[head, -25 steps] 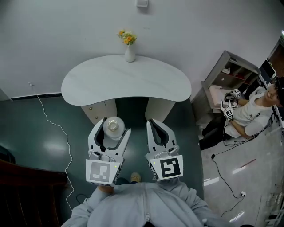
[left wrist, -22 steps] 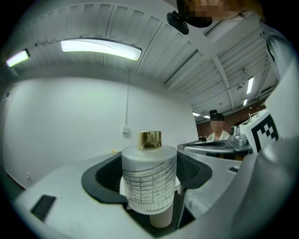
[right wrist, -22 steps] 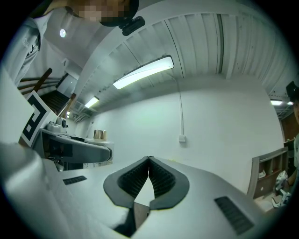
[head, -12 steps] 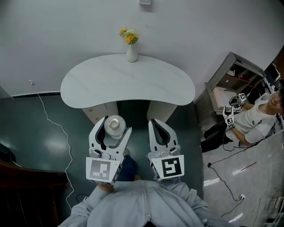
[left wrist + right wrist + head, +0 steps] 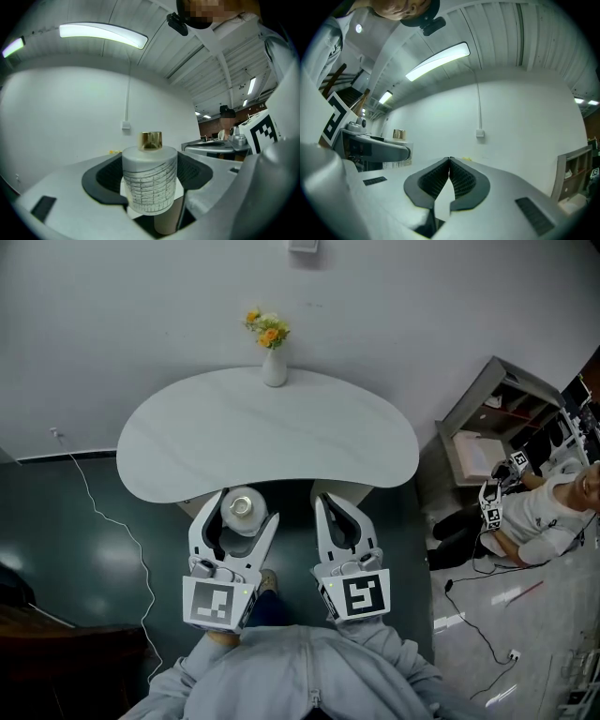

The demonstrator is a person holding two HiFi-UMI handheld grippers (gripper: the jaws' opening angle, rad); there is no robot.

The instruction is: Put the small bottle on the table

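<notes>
Left gripper (image 5: 240,511) gripped small bottle (image 5: 150,178) upright; right gripper (image 5: 328,502) clenched, empty. Should clear table (image 5: 272,432) near edge before lowering.

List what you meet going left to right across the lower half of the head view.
A white cord → left gripper holding the small bottle → right gripper, shut and empty → seated person at the far right.
</notes>
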